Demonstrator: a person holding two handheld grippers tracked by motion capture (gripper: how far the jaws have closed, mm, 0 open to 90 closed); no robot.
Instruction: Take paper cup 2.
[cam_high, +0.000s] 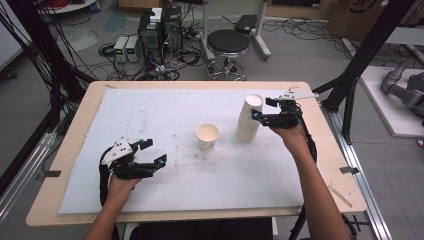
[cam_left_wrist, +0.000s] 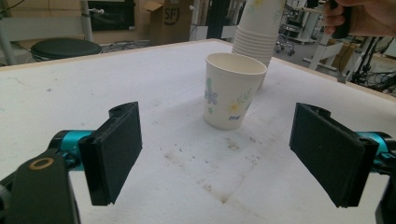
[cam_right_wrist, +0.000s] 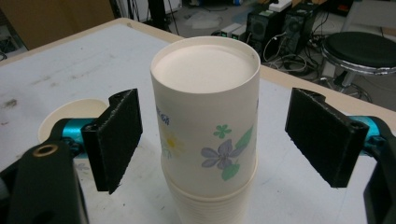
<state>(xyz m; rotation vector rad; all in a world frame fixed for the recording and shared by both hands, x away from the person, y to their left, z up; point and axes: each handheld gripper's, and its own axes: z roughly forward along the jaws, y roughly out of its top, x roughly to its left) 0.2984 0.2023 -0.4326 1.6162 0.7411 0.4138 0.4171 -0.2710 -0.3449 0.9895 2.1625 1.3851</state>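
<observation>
A tall stack of upturned flowered paper cups (cam_high: 248, 121) (cam_right_wrist: 208, 121) stands right of centre on the white mat (cam_high: 150, 115). My right gripper (cam_high: 263, 108) (cam_right_wrist: 219, 140) is open at the stack's top. The top cup sits between the pads with a gap on each side, touching neither. A single upright paper cup (cam_high: 207, 137) (cam_left_wrist: 233, 91) stands at mid-table, left of the stack. My left gripper (cam_high: 156, 151) (cam_left_wrist: 222, 154) is open and holds nothing. It rests low at the front left and points at the single cup from a short way off.
The mat covers most of the wooden table (cam_high: 330, 165), leaving a bare rim. A black stool (cam_high: 228, 42) and computer cases (cam_high: 160, 30) stand on the floor beyond the far edge. Black frame posts (cam_high: 357, 65) rise at the right.
</observation>
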